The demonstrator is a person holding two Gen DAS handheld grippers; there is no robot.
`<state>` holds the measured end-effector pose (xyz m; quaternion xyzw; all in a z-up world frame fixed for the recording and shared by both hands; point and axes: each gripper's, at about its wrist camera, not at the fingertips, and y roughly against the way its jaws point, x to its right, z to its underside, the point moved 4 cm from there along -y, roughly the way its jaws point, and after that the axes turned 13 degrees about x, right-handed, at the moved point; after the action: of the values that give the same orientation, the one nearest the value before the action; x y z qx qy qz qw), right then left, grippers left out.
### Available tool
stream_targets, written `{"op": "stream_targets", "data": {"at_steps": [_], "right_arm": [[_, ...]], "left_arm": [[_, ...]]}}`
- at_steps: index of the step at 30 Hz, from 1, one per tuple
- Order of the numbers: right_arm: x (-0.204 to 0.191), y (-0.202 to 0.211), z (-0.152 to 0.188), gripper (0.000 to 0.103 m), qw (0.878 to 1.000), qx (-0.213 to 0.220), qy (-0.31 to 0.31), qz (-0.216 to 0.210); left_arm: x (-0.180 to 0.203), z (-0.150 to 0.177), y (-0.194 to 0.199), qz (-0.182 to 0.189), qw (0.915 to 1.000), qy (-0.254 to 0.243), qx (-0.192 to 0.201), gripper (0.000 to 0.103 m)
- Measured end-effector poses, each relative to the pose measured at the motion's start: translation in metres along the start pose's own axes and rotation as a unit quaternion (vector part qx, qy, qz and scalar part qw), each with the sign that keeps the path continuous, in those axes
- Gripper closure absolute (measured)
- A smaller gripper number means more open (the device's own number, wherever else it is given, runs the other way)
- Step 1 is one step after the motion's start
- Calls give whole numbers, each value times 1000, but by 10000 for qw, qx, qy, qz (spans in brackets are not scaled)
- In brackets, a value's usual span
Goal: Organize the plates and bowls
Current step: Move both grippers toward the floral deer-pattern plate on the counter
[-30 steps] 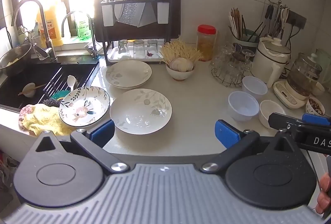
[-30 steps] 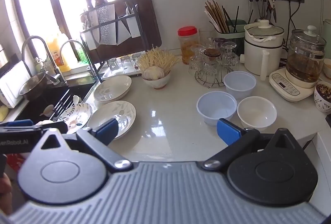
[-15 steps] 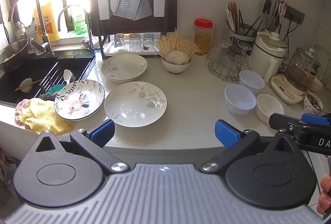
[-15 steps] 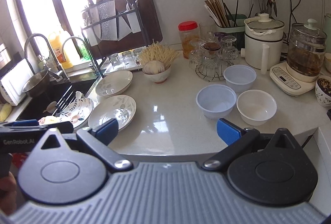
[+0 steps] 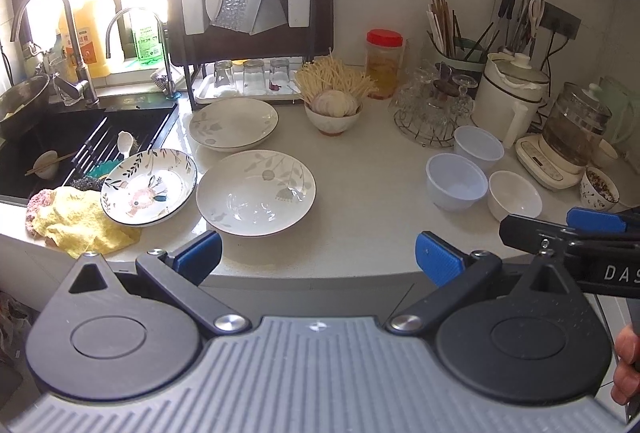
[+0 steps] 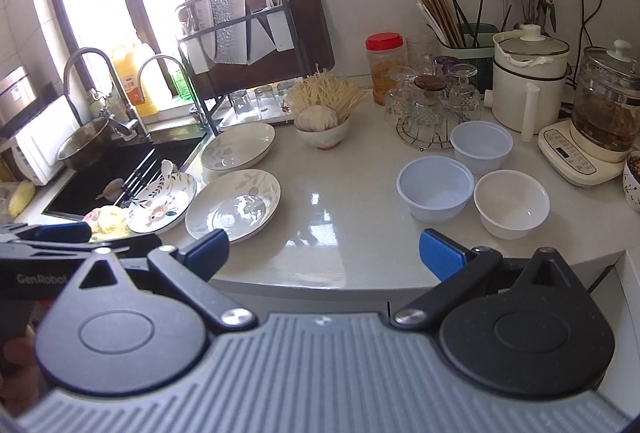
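Two hand-held tools hang just short of a kitchen tabletop (image 5: 360, 201) with nothing yet gathered: the left tool (image 5: 318, 253) and the right tool (image 6: 324, 251) both show their blue-padded fingers spread wide and empty.

Three plates lie at the sink end. A leaf-patterned white plate (image 5: 256, 192) sits nearest the left tool, a flower-painted plate (image 5: 149, 186) lies just beside it with its edge resting on a yellow cloth (image 5: 80, 223), and a second leaf plate (image 5: 233, 124) lies behind them toward the dish rack (image 5: 248, 33).

Well apart, at the other end, three empty bowls cluster close together: a pale blue bowl (image 6: 435, 190), a white bowl (image 6: 511, 203) just beside it, and another pale bowl (image 6: 481, 146) behind, near a wire stand of glassware (image 6: 432, 105). A bowl of garlic and dried noodles (image 6: 323, 125) stands between the two groups.

The work appears to be at its opening step, choosing a first piece. The next move likely calls for carrying a tool forward over the tabletop edge, dropping one finger over a rim and closing on it; the shallow, glossy plates offer little lip to catch.
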<state>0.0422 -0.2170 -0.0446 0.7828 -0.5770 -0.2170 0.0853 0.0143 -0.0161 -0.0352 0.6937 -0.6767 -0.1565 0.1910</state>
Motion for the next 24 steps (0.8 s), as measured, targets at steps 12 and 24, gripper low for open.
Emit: {"op": "stream_targets", "data": {"at_steps": [12,24], "right_arm": [[0,-4,1,0,9999,-141,-15,-37],[-2,-11,7,0,9996,-259,-98,-49]], "left_arm": [[-16,0,-4,-200,9995,217,-103,0],[-20,0,-13,-112,9997,187,-66,0]]}}
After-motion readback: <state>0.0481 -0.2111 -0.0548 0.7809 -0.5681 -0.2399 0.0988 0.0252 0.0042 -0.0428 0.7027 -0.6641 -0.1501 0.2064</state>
